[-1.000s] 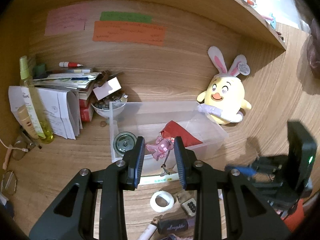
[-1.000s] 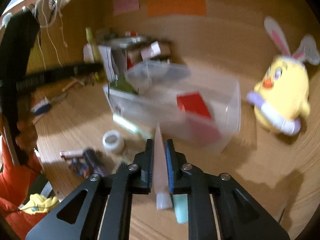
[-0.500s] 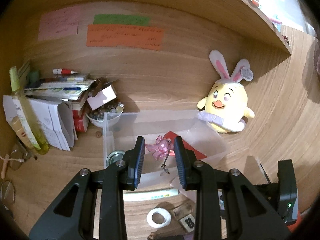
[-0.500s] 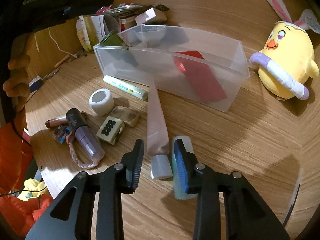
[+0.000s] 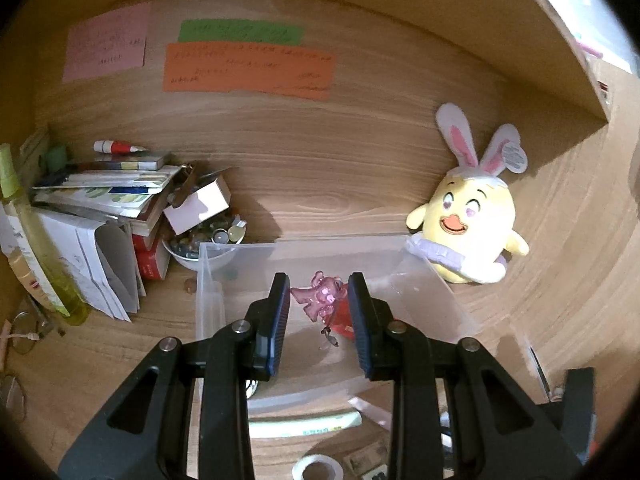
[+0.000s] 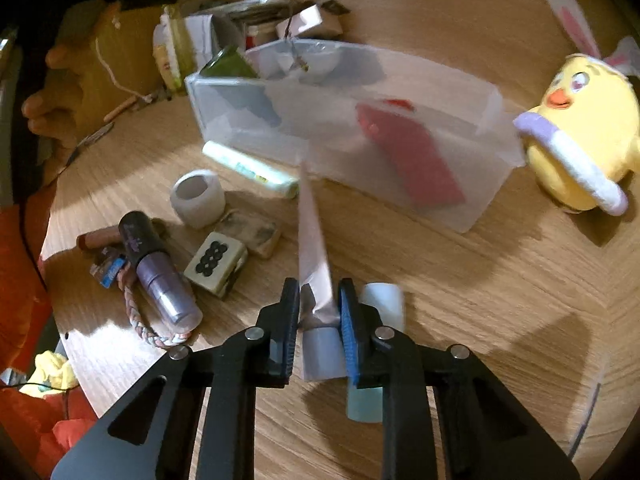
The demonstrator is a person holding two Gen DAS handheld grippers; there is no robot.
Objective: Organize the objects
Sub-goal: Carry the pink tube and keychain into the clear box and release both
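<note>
clear bin [image 6: 472,200] | rim beside plush chick [image 6: 580,132] | desk front [image 6: 460,280] open

Warm dim light, fisheye warping, motion blur

A wood-grain surface [image 6: 460,280] carries everything. On it stands a clear plastic bin [image 6: 472,184], with a yellow chick plush [image 6: 580,128] in rabbit ears just beside its end. In front of the bin lie a pale green tube [image 6: 250,168], a white tape roll [image 6: 198,198], a tile with black dots [image 6: 216,264], a purple-capped bottle [image 6: 160,272] and a braided cord [image 6: 138,320]. Nearer the camera lie a pinkish tube [image 6: 314,248] and a light cylinder [image 6: 378,304]. Behind the bin, a stack of books and papers [image 5: 100,200], a small white bowl [image 5: 200,248] and a yellow-green bottle [image 5: 44,256] sit by the back wall.
</note>
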